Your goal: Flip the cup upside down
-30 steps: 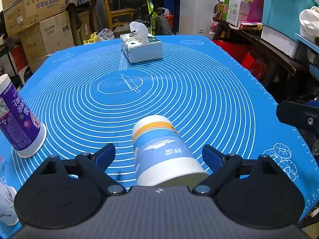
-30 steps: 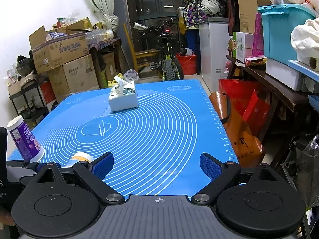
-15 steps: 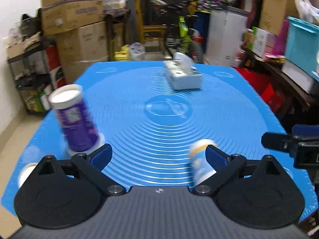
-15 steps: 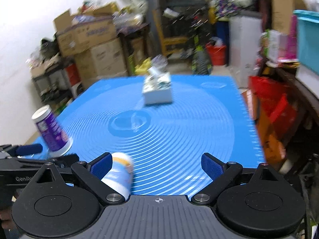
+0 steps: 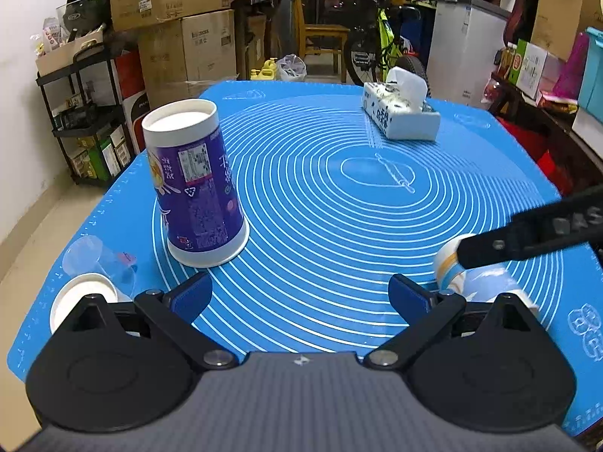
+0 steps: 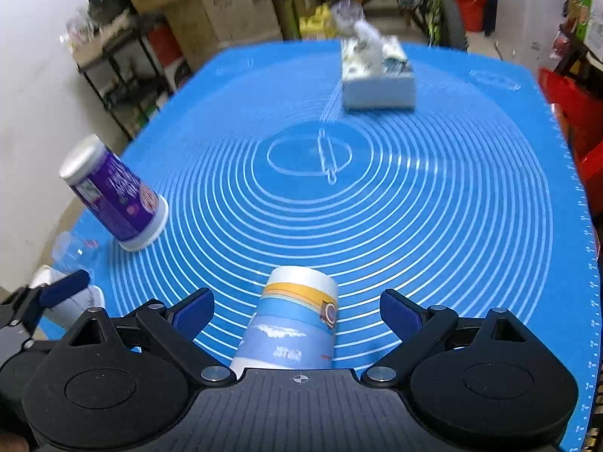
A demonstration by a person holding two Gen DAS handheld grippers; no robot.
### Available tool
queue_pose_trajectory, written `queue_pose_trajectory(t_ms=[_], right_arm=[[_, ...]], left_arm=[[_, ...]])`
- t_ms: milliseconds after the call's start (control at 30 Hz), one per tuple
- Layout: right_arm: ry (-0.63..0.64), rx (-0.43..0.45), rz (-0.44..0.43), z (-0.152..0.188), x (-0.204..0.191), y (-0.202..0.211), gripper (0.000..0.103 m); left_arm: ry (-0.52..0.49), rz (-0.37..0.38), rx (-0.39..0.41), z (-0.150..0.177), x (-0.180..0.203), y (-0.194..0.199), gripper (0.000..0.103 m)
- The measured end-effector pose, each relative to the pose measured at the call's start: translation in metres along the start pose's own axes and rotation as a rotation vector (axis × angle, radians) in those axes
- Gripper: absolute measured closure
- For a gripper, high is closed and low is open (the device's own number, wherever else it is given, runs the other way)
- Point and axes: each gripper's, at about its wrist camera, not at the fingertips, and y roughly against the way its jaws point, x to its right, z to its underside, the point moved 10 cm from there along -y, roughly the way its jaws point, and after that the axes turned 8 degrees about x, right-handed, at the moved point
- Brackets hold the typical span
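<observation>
A blue, white and orange paper cup point(image 6: 294, 324) lies on its side on the blue mat point(image 6: 433, 226), between the wide-open fingers of my right gripper point(image 6: 297, 309), untouched. In the left wrist view the same cup point(image 5: 478, 278) lies at the right, partly behind a right gripper finger point(image 5: 527, 237). My left gripper point(image 5: 299, 295) is open and empty, left of that cup. A purple and white cup point(image 5: 194, 184) stands upside down on the mat's left side; it also shows in the right wrist view point(image 6: 113, 199).
A white tissue box point(image 5: 399, 113) sits at the far middle of the mat. A clear plastic cup point(image 5: 98, 260) and a white cup point(image 5: 83, 301) sit at the mat's near left corner. Boxes, shelves and a bicycle surround the table.
My left gripper has moved left, away from the lying blue cup, towards the purple cup. My right gripper has moved left so the blue cup now lies between its fingers.
</observation>
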Motion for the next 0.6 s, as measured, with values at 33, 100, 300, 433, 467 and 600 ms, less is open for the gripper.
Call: queue_pose_trajectory(t_ms=[33,100,300,433,467,600], right_arm=[[0.004,-0.018,0.007,0.0,-0.001,-0.006,0.008],[-0.001,-0.054,0.004,0.003,-0.004,-0.014,0.009],[-0.016,-0.183,-0.009,0.016,-0.005,-0.043,0.033],[-0.024,-0.175,-0.02,0.019,-0.004,-0.041,0.041],[-0.019,-0.142,-0.02,0.016,-0.003,-0.037,0.041],[0.016,0.051,0.019,0.005,0.003,-0.015,0.042]], left_arm=[[-0.008,-0.004,-0.001,0.0,0.0,-0.002,0.004],[-0.016,-0.006,-0.003,0.003,-0.001,-0.003,0.004],[-0.034,0.003,-0.012,0.005,0.001,-0.007,0.004],[-0.035,0.006,-0.015,0.008,0.002,-0.008,0.004],[-0.035,0.007,-0.016,0.008,0.002,-0.008,0.004],[-0.028,0.012,-0.001,0.007,0.003,-0.006,0.004]])
